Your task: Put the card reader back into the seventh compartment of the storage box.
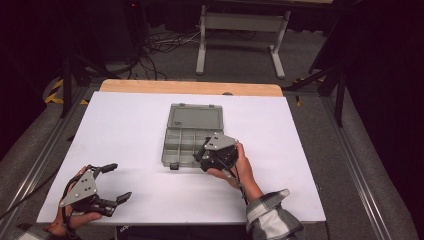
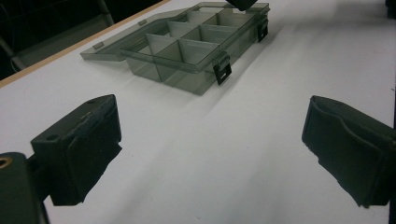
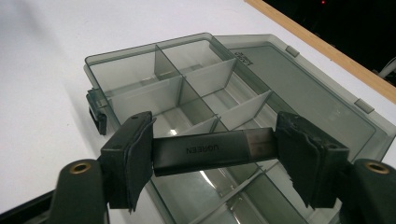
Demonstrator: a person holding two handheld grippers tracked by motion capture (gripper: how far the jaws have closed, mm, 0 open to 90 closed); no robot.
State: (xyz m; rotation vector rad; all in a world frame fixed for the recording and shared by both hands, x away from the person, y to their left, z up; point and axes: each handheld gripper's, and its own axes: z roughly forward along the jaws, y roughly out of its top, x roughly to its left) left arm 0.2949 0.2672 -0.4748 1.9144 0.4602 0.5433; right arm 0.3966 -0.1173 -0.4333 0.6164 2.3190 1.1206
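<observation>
1. Black padded jaws of my right gripper (image 3: 215,156) are clamped end to end on a slim black plastic USB stick (image 3: 212,150), one pad on each short end, so the stick spans the gap crosswise.
2. I judge the stick light, rigid and smooth-skinned; held by its ends it could pivot or pop out if the squeeze eases, so a grip across its flat sides would be safer.
3. It hangs over the near row of cells of the smoky translucent plastic compartment box (image 1: 186,136), at about 4 o'clock of the tray; whether it touches a divider I cannot tell.
4. The box's lid (image 3: 299,88) lies flat open at 12 o'clock. The thin walls look brittle, so I'd lower gently.
5. My left gripper (image 1: 111,184) sits at 8 o'clock on the white table (image 1: 125,125), jaws wide apart, holding nothing.
</observation>
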